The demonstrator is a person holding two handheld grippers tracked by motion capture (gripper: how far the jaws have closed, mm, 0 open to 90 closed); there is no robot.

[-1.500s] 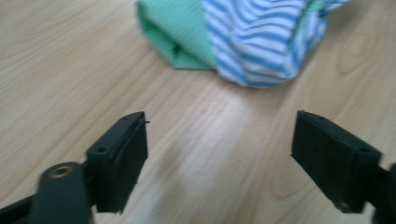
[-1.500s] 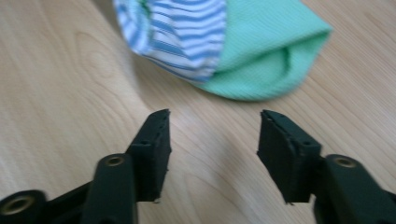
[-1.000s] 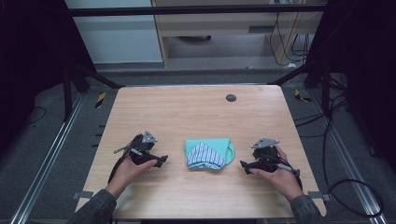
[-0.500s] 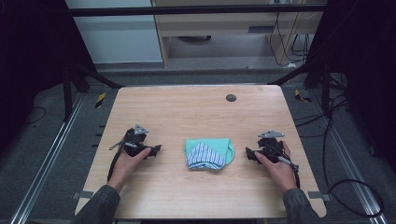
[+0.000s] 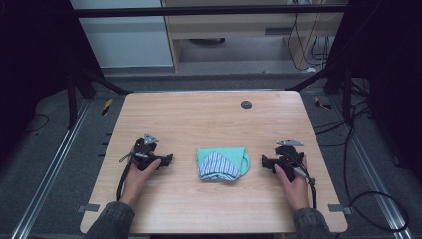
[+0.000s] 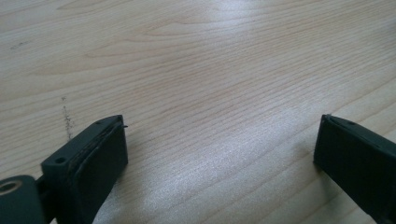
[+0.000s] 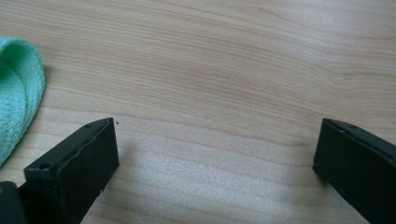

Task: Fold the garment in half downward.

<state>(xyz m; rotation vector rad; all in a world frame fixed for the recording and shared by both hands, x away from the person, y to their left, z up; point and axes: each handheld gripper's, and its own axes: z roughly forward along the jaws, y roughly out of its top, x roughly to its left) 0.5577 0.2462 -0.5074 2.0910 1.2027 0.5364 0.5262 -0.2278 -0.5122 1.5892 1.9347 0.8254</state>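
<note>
A folded mint-green cloth (image 5: 222, 163) with a blue-and-white striped piece on top lies at the middle of the wooden table (image 5: 199, 119), toward the near side. To its left, my left gripper (image 5: 166, 160) rests low on the wood and points at the cloth. In the left gripper view its jaws (image 6: 219, 149) stand wide apart over bare wood. My right gripper (image 5: 265, 163) mirrors it on the cloth's right side. Between its jaws (image 7: 215, 149) lies bare wood, and the cloth's mint edge (image 7: 18, 88) sits just left of the left jaw. Both pairs of jaws have just been opening, with nothing between them.
A small dark round disc (image 5: 246, 104) sits near the table's far edge. Yellow-and-black items lie on the floor off the far left corner (image 5: 107, 106) and far right corner (image 5: 321, 103). Cables trail on the floor at the right (image 5: 378, 209).
Both hands have shifted slightly outward and farther up the table, sinking toward the wood. The cloth has not moved.
</note>
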